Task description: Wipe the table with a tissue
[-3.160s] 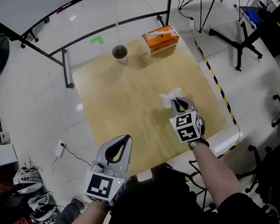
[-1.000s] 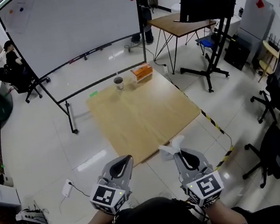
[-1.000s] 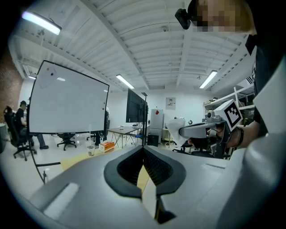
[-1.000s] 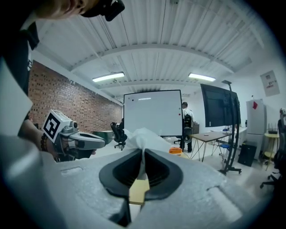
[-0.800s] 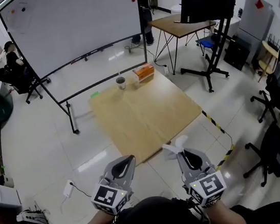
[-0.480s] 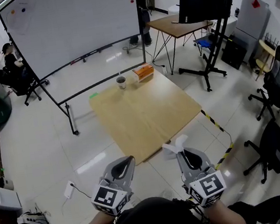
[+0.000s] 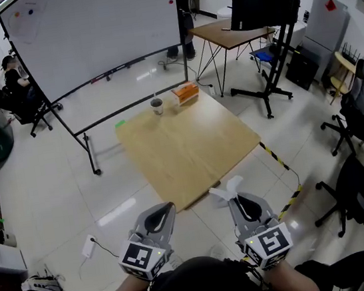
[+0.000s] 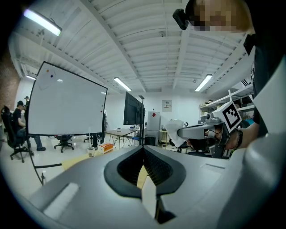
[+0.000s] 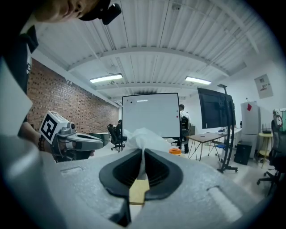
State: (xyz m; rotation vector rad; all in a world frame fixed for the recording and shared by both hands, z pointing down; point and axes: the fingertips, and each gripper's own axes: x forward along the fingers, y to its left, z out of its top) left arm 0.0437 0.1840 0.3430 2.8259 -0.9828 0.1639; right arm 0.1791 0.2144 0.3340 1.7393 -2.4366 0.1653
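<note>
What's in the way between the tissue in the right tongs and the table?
Nothing visible. The right tongs hold the tissue in the air before the table's near edge. The cup and box stand at its far edge.

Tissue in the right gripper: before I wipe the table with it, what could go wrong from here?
1. The right gripper holds the tissue by a narrow pinch, with most of it bunched loose beyond the jaws. It may slip out or tear when dragged over the table.
2. A cup stands at the table's far edge beside the orange tissue box. A wipe reaching that far could tip it.
</note>
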